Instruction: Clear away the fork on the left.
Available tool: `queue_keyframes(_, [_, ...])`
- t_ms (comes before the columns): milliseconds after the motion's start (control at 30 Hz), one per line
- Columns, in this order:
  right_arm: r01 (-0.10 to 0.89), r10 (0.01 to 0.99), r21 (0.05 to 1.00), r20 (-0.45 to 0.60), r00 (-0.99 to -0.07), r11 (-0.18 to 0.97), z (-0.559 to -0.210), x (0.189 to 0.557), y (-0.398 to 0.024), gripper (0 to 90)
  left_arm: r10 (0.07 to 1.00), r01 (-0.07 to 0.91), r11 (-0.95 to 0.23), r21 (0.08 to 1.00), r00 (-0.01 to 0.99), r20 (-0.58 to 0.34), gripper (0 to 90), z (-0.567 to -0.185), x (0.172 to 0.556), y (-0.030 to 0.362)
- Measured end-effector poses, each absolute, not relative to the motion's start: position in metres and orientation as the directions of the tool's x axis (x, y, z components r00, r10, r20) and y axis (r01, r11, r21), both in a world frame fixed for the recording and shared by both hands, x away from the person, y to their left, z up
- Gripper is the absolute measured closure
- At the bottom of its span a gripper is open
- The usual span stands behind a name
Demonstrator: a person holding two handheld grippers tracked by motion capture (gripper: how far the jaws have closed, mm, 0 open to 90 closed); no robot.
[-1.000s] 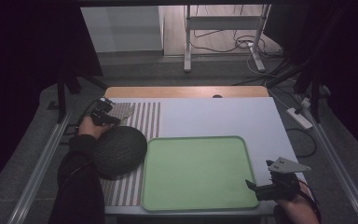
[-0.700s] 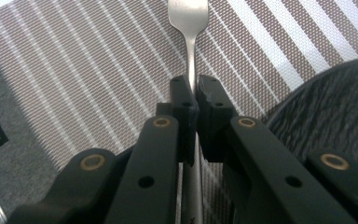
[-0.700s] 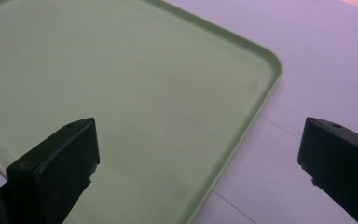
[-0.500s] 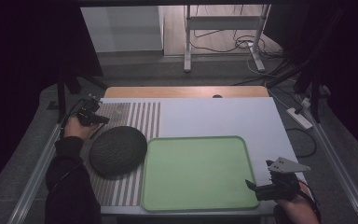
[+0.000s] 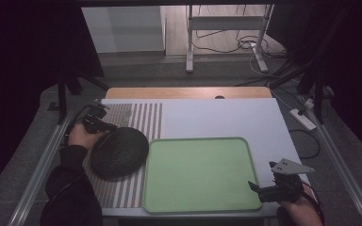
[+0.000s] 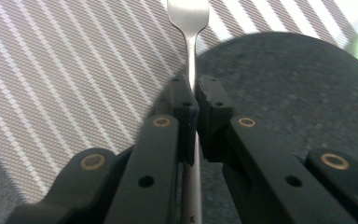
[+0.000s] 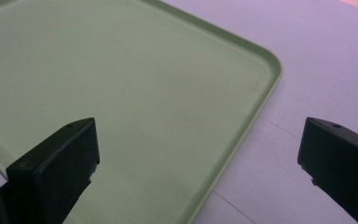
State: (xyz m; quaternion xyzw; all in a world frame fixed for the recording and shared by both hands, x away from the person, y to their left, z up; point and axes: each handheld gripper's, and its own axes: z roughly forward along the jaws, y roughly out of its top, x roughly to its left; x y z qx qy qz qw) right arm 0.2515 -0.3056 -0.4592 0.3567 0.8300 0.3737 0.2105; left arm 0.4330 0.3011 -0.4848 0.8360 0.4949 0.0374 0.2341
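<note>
My left gripper (image 5: 100, 125) rests at the far left rim of a dark grey round dish (image 5: 119, 151) on the striped mat (image 5: 136, 115). In the left gripper view its jaws (image 6: 194, 93) are shut on the thin handle of a metal utensil (image 6: 189, 28), which points out over the mat; the top edge cuts off its head. The dish (image 6: 279, 88) lies just right of the jaws. My right gripper (image 5: 255, 187) hovers open at the near right corner of the green tray (image 5: 198, 169), with nothing between its fingers (image 7: 60, 158). The tray (image 7: 121, 84) is bare.
White tabletop (image 5: 217, 115) stretches behind and to the right of the tray. A wooden strip (image 5: 188, 92) runs along the far edge. Metal rails flank both sides of the table, and a power strip (image 5: 303, 117) lies on the floor to the right.
The left forearm has swung off the dish to the table's left side. The left gripper stays by the dish's far left rim. The right gripper has not moved.
</note>
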Motion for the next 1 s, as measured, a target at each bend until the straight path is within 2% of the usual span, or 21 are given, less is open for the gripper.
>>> queue_keyframes(233, [0.434, 0.748, 0.771, -0.083, -0.658, 0.467, -0.459, 0.252, -0.306, 0.0, 0.82, 0.788, -0.444, 0.426, 0.549, -0.161, 85.0, -0.484, 0.419, 0.279])
queue_keyframes(333, [0.432, 0.748, 0.772, -0.083, -0.659, 0.467, -0.459, 0.252, -0.305, 0.0, 0.802, 0.781, -0.438, 0.445, 0.563, -0.199, 84.9, -0.482, 0.41, 0.272])
queue_keyframes(1000, [0.424, 0.741, 0.768, -0.095, -0.665, 0.48, -0.459, 0.251, -0.304, 0.0, 0.777, 0.775, -0.444, 0.45, 0.583, -0.237, 84.9, -0.482, 0.365, 0.235])
